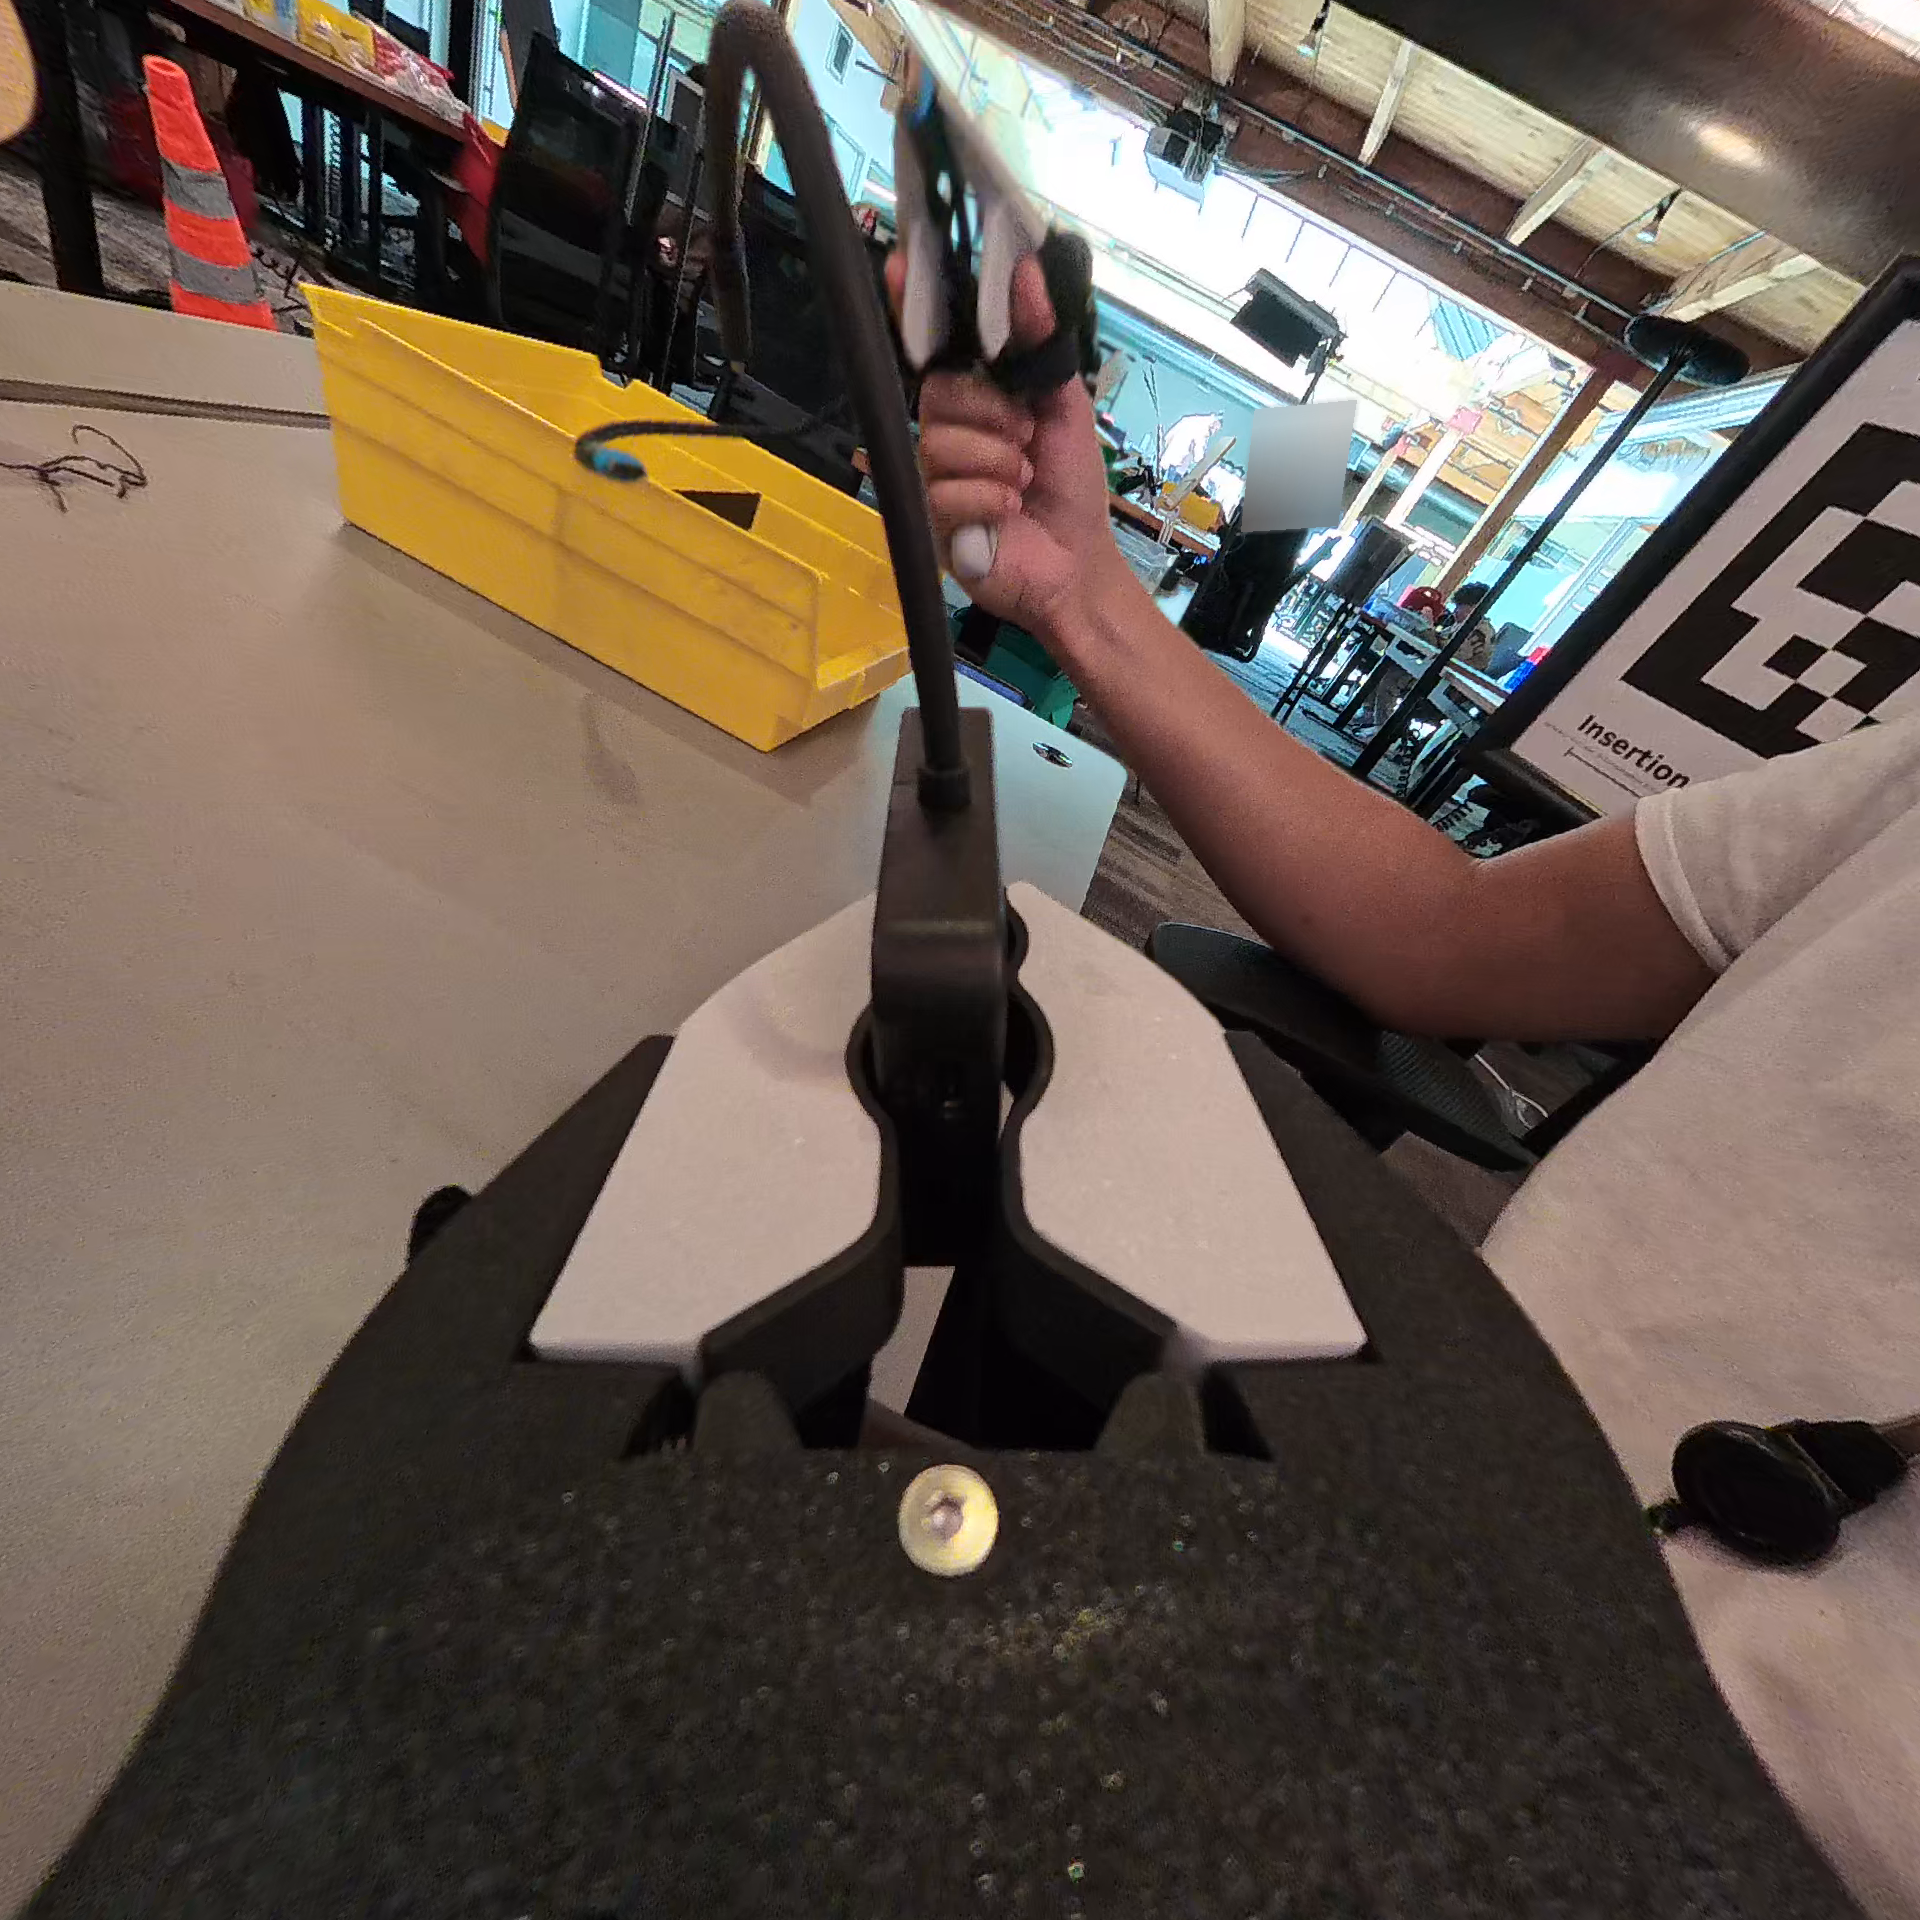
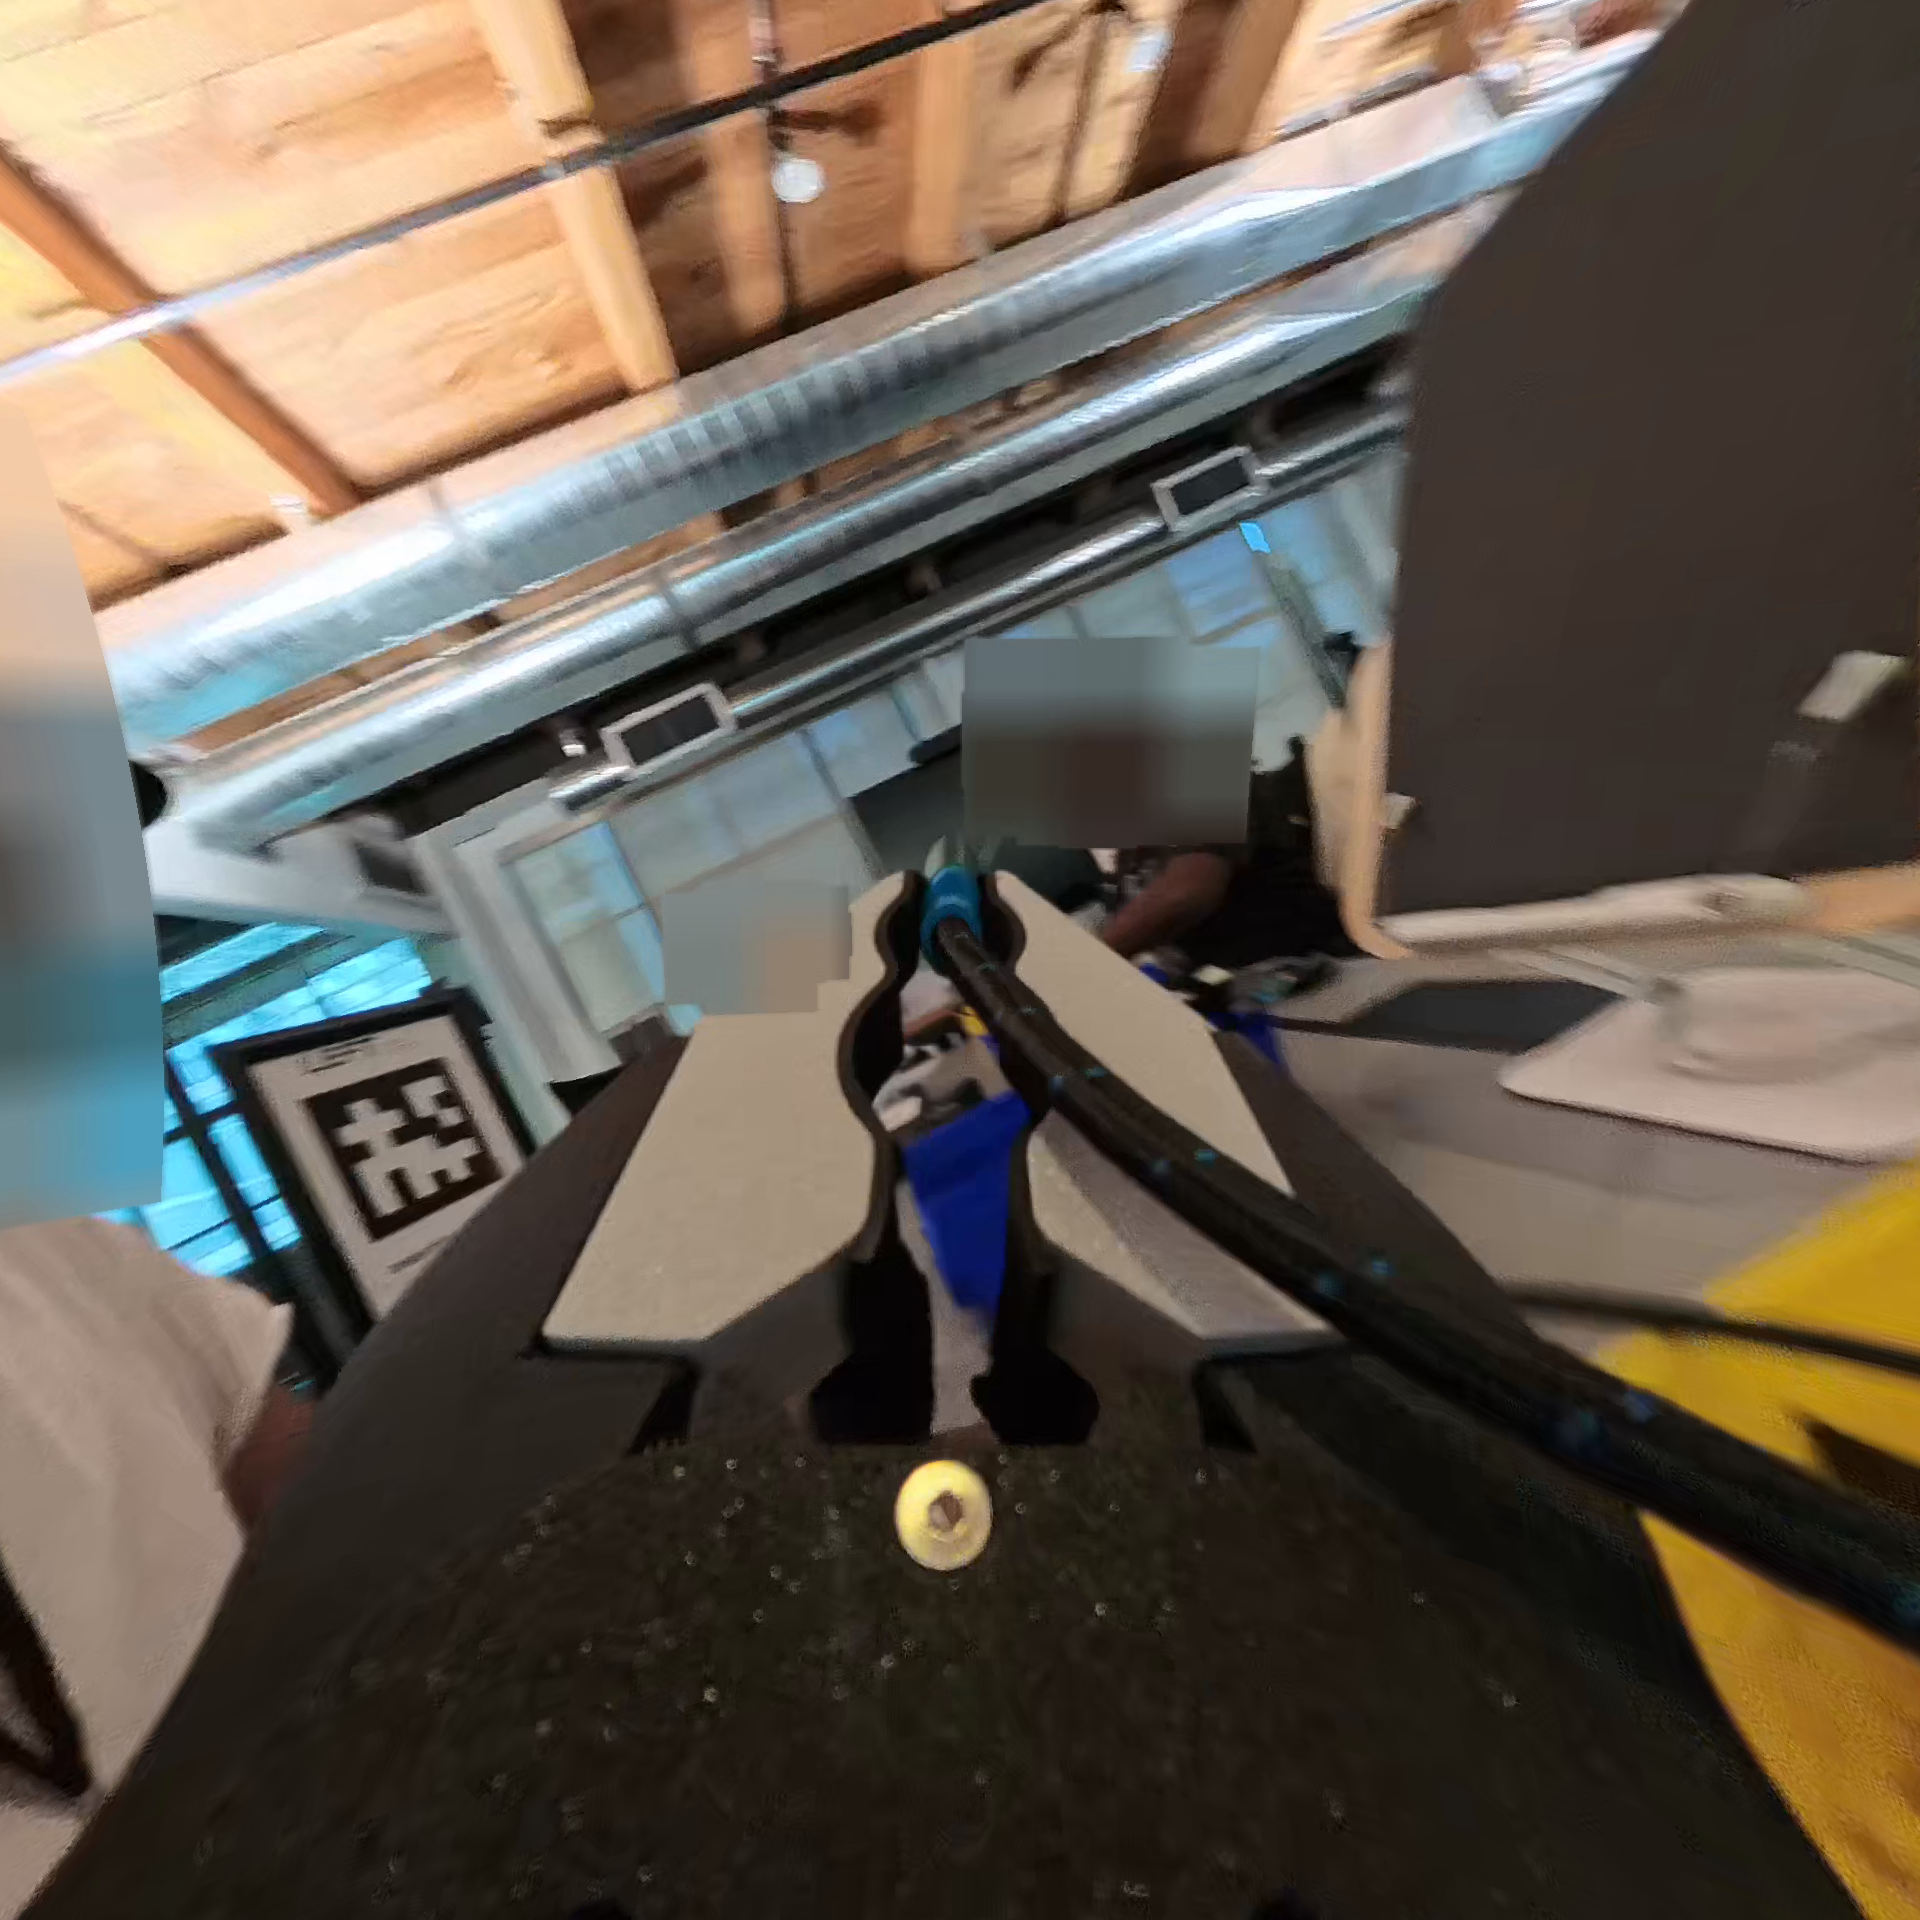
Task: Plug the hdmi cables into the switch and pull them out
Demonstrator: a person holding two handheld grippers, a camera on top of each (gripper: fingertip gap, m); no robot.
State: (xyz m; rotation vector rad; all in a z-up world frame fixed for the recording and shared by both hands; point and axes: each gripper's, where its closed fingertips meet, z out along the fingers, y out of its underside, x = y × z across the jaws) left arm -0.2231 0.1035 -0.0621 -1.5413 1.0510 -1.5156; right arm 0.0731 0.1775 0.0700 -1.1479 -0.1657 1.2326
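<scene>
My left gripper (image 1: 940, 920) is shut on a flat black switch box (image 1: 935, 883), held upright above the beige table (image 1: 260, 831). The switch's thick black lead (image 1: 862, 364) arches up and over to the left. My right gripper (image 2: 951, 904) is shut at its fingertips on the blue collar of a black braided hdmi cable (image 2: 1195, 1153), which trails down to the right. It points up toward the ceiling. In the left wrist view a hand holds the right gripper (image 1: 951, 270) raised and blurred beyond the switch. Another blue-tipped cable end (image 1: 613, 457) lies over the yellow bin.
A yellow bin (image 1: 582, 520) lies on the table beyond the switch and shows in the right wrist view (image 2: 1818, 1558). An orange cone (image 1: 203, 208) stands at the far left. A black-and-white marker board (image 1: 1766, 582) and an office chair (image 1: 1351, 1039) are on the right. There is about 35 centimeters between the tips of the two grippers.
</scene>
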